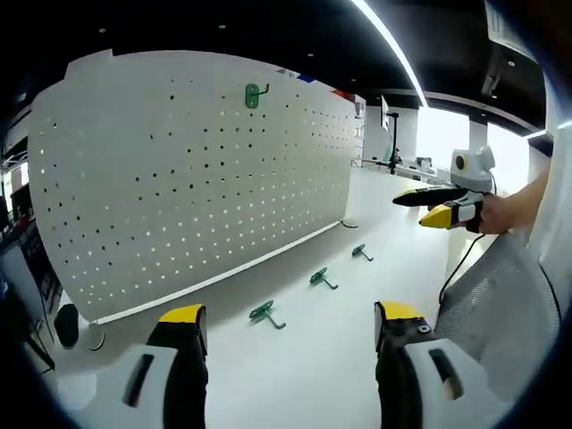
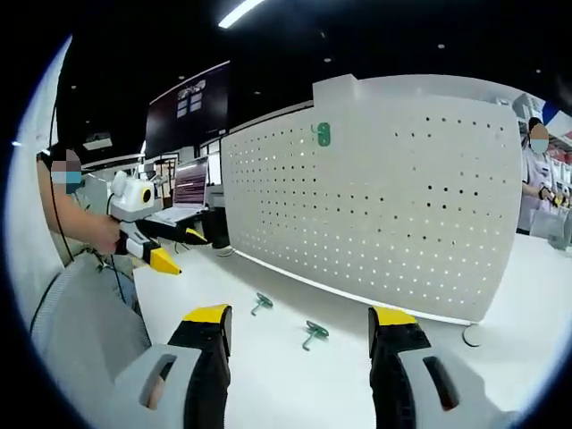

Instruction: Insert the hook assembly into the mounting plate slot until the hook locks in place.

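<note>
White perforated pegboard [image 1: 188, 170]; 1 green hook [image 1: 254, 95] mounted, 3 loose.

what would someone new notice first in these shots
A big white pegboard stands upright on the white table, with one green hook already mounted near its top edge. Three loose green hooks lie on the table in front of it, and both tools' jaws stand open, holding nothing.
</note>
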A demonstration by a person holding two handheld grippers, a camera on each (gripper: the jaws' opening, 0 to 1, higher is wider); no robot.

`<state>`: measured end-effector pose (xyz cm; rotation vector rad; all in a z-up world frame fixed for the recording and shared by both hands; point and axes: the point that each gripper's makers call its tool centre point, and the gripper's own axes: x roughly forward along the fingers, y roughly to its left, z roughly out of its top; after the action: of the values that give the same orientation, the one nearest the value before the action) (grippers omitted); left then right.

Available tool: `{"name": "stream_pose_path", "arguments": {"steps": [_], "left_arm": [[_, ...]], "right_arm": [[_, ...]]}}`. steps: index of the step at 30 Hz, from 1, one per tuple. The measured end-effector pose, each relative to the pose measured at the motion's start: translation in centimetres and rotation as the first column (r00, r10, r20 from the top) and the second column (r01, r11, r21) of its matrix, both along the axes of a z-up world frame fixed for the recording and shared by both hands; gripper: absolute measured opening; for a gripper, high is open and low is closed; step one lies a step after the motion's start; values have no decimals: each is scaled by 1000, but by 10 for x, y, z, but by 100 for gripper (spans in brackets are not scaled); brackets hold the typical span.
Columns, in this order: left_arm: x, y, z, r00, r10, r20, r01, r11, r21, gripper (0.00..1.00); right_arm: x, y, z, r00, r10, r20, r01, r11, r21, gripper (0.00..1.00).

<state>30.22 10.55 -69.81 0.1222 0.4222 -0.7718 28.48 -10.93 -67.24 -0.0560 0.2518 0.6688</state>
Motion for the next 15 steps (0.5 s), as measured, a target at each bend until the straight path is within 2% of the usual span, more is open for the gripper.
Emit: {"name": "stream_pose_path", "arguments": {"steps": [7,15], "left_arm": [[10,-6,-11,996,-78,-37,80,994,68,77],[27,-3,-20,988,-138,-74,147,979,139,76]], "right_arm": [[1,-2,-2,1000,-8,-8,8,1000,-1,60],[0,-1,-7,1000,-2,-30,2,1000,-20,59]]}}
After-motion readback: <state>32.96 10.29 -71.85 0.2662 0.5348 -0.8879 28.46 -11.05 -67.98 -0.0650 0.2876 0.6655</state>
